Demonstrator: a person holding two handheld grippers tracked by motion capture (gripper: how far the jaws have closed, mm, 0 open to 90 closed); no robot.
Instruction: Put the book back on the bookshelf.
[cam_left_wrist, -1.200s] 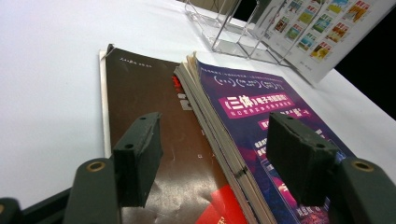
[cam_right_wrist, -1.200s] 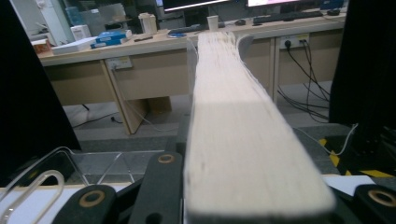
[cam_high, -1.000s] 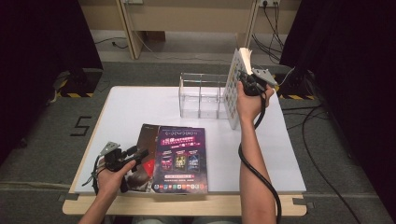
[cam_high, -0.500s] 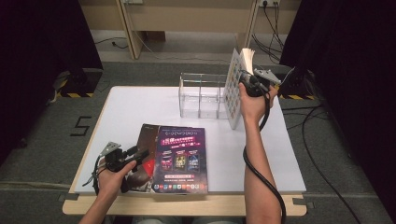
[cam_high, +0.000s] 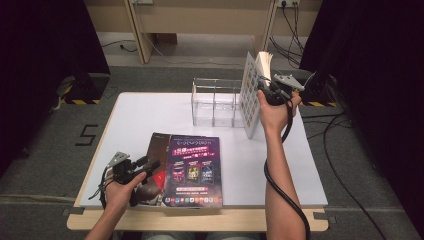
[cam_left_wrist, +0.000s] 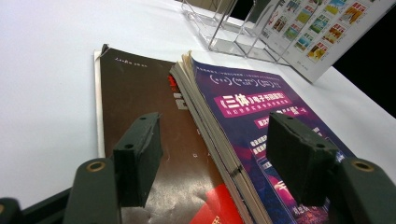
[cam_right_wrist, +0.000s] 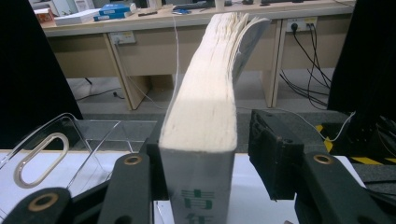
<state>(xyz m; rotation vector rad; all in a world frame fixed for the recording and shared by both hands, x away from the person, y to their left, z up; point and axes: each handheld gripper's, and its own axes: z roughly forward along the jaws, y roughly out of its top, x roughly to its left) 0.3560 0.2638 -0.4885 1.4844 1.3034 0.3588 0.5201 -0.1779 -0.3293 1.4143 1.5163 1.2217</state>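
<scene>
Clear acrylic rack (cam_high: 215, 102) with upright dividers, standing near the far edge of the white desk (cam_high: 140, 120), toward its far right corner. Upright against the rack's right end, a thick book (cam_high: 252, 92), lower edge on the desk, cover printed with a grid of small coloured pictures, too small to read. Right gripper (cam_high: 272, 90) at the book's top end; in the right gripper view the book's spine (cam_right_wrist: 201, 186) and cream page block between the two black jaws, green characters on the grey spine, only partly in frame. Jaws just opened wider: a clear gap between the right-hand jaw and the pages, the other jaw close beside the book, contact there impossible to tell. Near the front edge of the desk, left of centre, two magazines lying flat: a purple one (cam_high: 194, 170) on top, headed "三体" in white in a pink band, with smaller lines of text too fine to read and a row of three pictures below; beneath it, shifted left, a brown one (cam_left_wrist: 140, 93) with a red patch near its lower part. Left gripper (cam_high: 142, 167) low over the front left corner of this pile, jaws apart, one over the brown cover, the other over the purple, clamped on nothing.
</scene>
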